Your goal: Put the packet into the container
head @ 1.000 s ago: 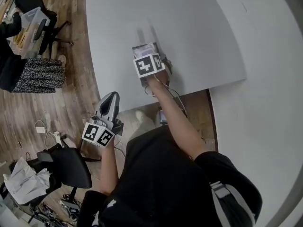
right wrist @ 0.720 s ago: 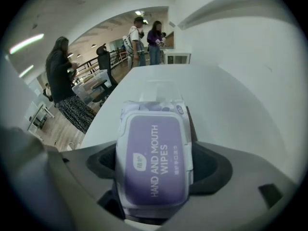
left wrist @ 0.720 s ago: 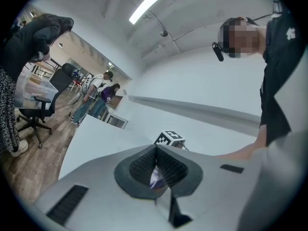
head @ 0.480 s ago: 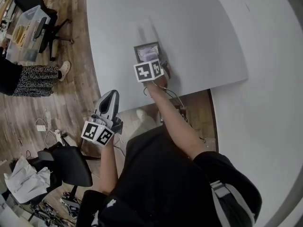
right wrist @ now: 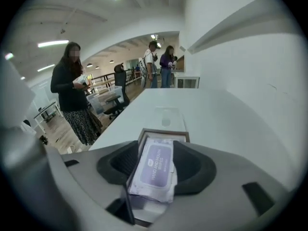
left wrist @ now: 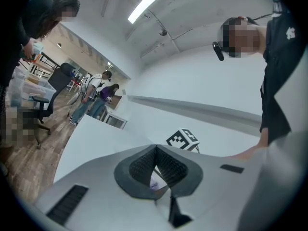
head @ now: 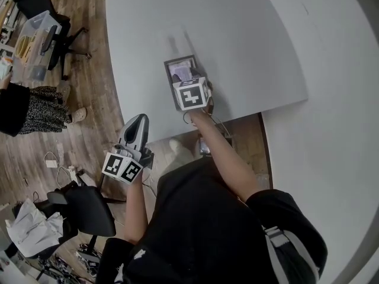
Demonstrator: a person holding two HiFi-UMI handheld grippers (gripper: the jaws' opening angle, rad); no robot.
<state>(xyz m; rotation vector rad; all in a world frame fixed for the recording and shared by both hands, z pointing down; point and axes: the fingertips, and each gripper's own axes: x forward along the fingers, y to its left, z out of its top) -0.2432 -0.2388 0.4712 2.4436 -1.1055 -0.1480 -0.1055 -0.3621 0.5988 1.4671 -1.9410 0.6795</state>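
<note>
A small dark-rimmed container (head: 167, 62) stands near the front edge of the white table (head: 249, 34). A purple-and-white wipes packet (head: 180, 71) lies inside it, tilted, its near end raised (right wrist: 155, 167). My right gripper (head: 187, 83) hovers just behind and over the container (right wrist: 163, 133). Its jaws are closing, one on each side of the packet, and I see no pad pressing on it. My left gripper (head: 137, 120) hangs off the table's edge over the floor, jaws together at the tips (left wrist: 156, 147) and holding nothing.
A clear plastic piece (right wrist: 166, 116) lies on the table just beyond the container. The table's front edge (head: 177, 132) runs right behind the right gripper. Office chairs (head: 83, 209), a storage bin (head: 32, 37) and people (right wrist: 72, 95) stand on the wooden floor to the left.
The right gripper has drawn back towards me, uncovering the container with the packet in it. The left gripper has stayed put. A person on the floor walked leftwards.
</note>
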